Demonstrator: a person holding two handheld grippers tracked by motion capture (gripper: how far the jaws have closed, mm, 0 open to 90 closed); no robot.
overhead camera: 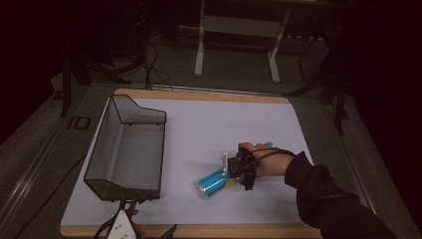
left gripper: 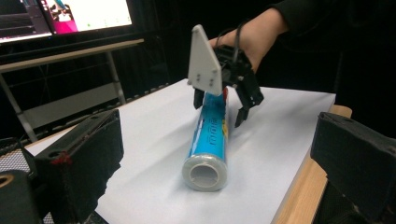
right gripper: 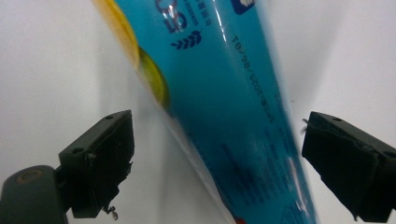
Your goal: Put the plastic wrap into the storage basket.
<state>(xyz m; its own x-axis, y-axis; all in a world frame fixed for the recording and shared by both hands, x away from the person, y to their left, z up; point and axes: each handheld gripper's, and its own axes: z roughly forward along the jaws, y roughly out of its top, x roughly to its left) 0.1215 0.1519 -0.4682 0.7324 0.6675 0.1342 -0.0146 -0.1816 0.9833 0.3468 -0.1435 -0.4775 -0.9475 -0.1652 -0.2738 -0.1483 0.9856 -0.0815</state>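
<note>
Fingers (right gripper: 98,163) spread astride blue tube (overhead camera: 214,182) lying flat, cap toward left gripper (overhead camera: 121,225).

The tube (left gripper: 208,144) is bright blue with a yellow and green patch, dark blue print and a grey-white cap end. A white sheet (overhead camera: 209,134) covers the light wood table (overhead camera: 199,94). At 9 o'clock of the tube stands a dark grey mesh basket (overhead camera: 127,149). Both grippers' jaws are black.
</note>
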